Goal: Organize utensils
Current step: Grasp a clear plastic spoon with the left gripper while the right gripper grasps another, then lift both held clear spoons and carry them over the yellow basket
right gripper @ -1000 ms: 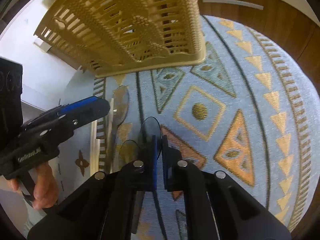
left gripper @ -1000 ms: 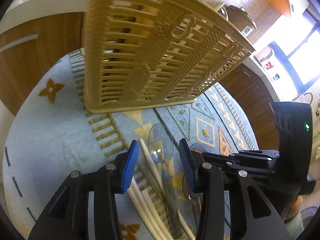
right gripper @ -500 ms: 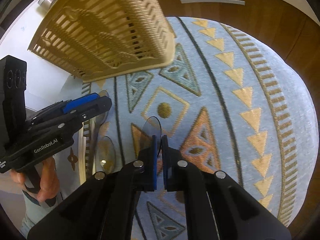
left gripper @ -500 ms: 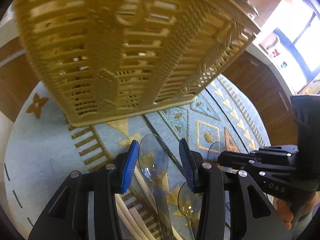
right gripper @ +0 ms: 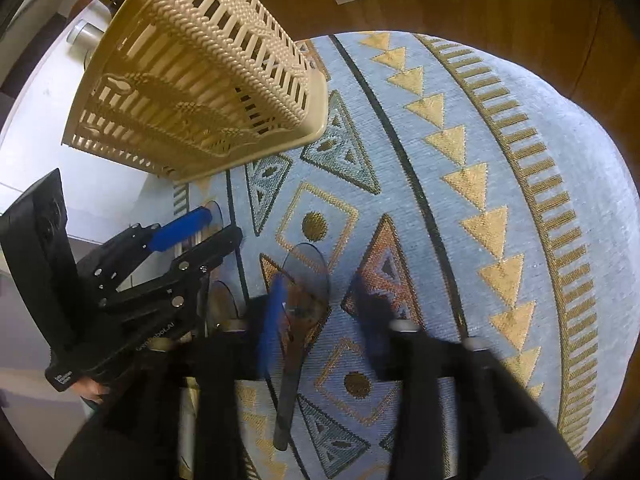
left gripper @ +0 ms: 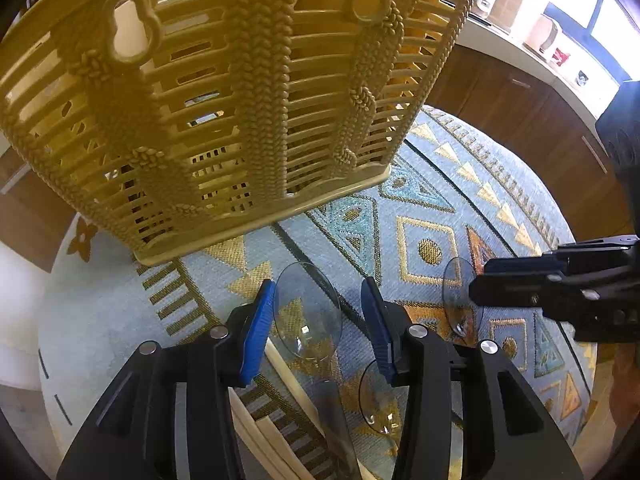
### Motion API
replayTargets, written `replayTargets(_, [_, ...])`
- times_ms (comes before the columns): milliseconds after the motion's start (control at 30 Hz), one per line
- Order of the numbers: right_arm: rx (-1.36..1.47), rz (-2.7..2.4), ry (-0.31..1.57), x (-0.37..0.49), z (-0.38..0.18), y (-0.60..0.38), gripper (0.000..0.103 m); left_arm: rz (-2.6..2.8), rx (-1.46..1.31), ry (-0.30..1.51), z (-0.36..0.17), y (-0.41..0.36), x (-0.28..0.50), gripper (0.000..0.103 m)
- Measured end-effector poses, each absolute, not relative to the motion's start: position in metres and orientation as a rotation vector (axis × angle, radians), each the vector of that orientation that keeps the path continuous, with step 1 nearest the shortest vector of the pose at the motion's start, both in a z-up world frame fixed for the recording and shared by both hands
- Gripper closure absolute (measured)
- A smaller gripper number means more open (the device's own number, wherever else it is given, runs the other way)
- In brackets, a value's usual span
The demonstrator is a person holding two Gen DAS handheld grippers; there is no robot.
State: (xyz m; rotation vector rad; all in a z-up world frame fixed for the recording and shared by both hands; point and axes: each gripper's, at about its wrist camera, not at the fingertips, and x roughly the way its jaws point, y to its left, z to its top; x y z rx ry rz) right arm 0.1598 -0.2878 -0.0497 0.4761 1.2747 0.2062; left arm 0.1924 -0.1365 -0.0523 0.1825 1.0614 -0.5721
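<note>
Spoons of clear plastic lie bowl-up on the patterned blue cloth [right gripper: 520, 128] in front of you, handles pointing back toward your hands, with pale chopsticks [left gripper: 288, 384] beside them. One clear spoon [left gripper: 308, 312] sits between your left gripper [left gripper: 320, 320] fingers, whose blue pads stand partly apart on either side of its bowl without pressing it; you look lined up to close on it, though nothing is held yet. A second spoon [left gripper: 378, 396] lies just to its right, half hidden behind that gripper's right finger.

Your right gripper [right gripper: 320, 312] has just been opening, and its fingers are smeared by motion in its own view. A third clear spoon [right gripper: 304, 280] rests on the cloth between them, close to the left pad but apparently free of both, so it reads as let go rather than gripped.

Beyond the spoons stands the tan slatted utensil basket [left gripper: 256, 100], upright on the cloth and near enough that each piece needs only a short carry over its rim. Wooden cabinet fronts [right gripper: 480, 12] ring the table behind.
</note>
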Motion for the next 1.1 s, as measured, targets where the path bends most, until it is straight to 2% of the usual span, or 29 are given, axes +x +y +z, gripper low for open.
replayTargets(67, [0.433,0.187,1.276,0.160,-0.047,-0.282,0.055,-0.548,0.195,1.055,-0.053,-0.135,0.193,0.072])
replayTargets(267, [0.412,0.173,1.297,0.157,-0.045,-0.259,0.055,-0.536,0.164,1.048,-0.050,-0.111,0.192,0.073])
replayTargets(500, [0.214,0.043,1.303,0.157,-0.045,-0.223,0.055,-0.571,0.043,1.037,-0.049,-0.081,0.199,0.073])
replayTargets(567, [0.165,0.014,1.300,0.155,-0.044,-0.216,0.060,-0.583,0.030,1.017,-0.045,-0.075,0.197,0.073])
replayTargets(600, [0.101,-0.016,1.292,0.153,-0.043,-0.211,0.072,-0.588,0.026,1.002,-0.039,-0.073,0.193,0.073])
replayTargets(767, [0.114,0.062,1.269,0.141,-0.038,-0.206,0.073,-0.622,-0.009,0.916,-0.015,-0.063,0.176,0.073])
replayTargets(1100, [0.140,0.216,0.901,0.067,0.038,-0.215,0.073,-0.728,-0.150,0.600,0.061,-0.019,0.126,0.073])
